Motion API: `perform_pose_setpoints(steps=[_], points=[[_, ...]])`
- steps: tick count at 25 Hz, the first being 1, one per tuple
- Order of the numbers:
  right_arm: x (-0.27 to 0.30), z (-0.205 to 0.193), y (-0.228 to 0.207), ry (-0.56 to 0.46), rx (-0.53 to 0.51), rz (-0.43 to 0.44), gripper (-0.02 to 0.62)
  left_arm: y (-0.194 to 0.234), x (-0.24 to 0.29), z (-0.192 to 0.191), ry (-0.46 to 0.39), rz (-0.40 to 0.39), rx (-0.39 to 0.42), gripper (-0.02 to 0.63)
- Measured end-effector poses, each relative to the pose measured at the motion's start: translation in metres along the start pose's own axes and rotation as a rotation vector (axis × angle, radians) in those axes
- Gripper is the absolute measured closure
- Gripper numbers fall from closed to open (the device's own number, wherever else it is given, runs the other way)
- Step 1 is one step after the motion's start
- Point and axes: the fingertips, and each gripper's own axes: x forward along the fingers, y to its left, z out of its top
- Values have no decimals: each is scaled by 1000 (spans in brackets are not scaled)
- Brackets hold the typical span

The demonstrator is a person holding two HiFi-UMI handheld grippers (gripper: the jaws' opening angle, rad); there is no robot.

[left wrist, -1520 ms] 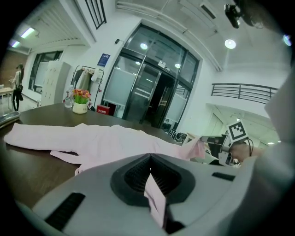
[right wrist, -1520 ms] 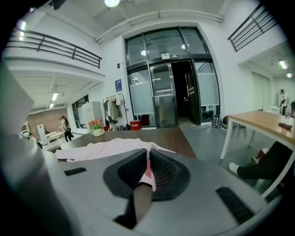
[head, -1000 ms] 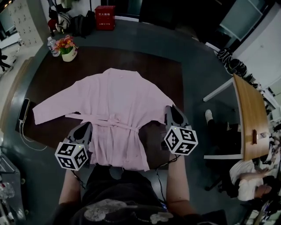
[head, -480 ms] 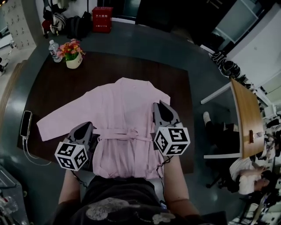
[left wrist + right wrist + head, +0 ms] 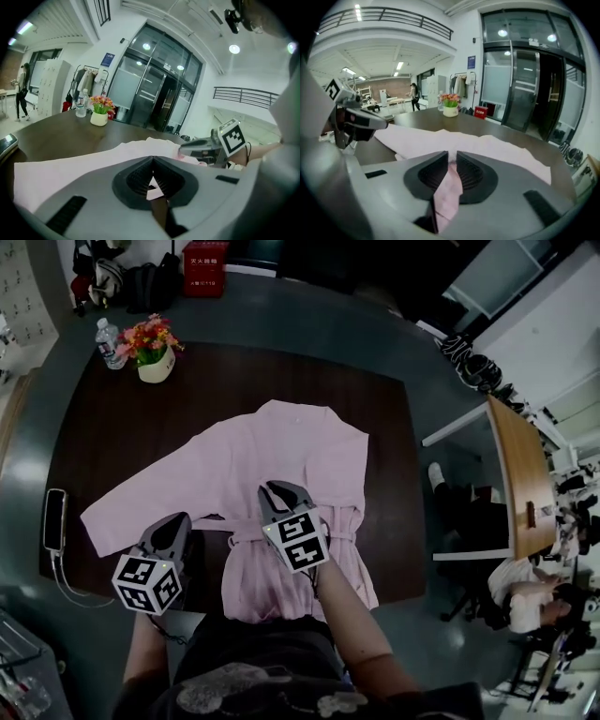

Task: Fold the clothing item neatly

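While the left gripper (image 5: 181,520) stays shut, the right gripper (image 5: 282,487), jaws easing, has pulled its pinched sleeve (image 5: 449,190) inward.

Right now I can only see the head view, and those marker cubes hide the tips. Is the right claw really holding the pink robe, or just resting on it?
Observer: Holding it. In the right gripper view, the right claw has a fold of the robe pinched between its jaws, which have just opened a little further.
Operator: And the left claw?
Observer: The left gripper view shows the left claw with its jaws closed together. A pale sliver shows in the gap below them, but I can't tell whether that is pinched cloth.
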Motion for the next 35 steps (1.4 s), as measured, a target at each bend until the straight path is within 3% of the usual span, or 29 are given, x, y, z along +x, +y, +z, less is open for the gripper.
perform_pose_setpoints(steps=[5,9,11,13,17,21,25,26,27,31,35], points=[[27,-33,48,94,-41,105,501,5,0,-2,14,-25,7,595],[27,-31,73,46,-28,158,494,13,2,-1,16,-33,14,597],[19,-27,62,1,19,106,494,15,4,-1,19,-35,17,595],[9,-36,31,-10,106,0,494,15,6,-1,23,-43,18,595],[-1,-69,-43,55,384,-187,494,15,10,-3,41,-60,29,595],[15,-88,-66,125,595,-199,494,18,14,-9,53,-67,10,595],[35,-100,-70,246,584,-251,499,26,14,-13,64,-59,2,595],[35,-96,-72,241,581,-268,558,29,14,-12,63,-56,-1,595],[33,-89,-73,218,586,-278,592,33,13,-11,59,-51,-4,597],[32,-45,-62,116,556,-257,592,47,7,-11,51,-28,-24,595],[52,15,-31,10,411,-129,592,60,0,-14,51,-1,-42,597]])
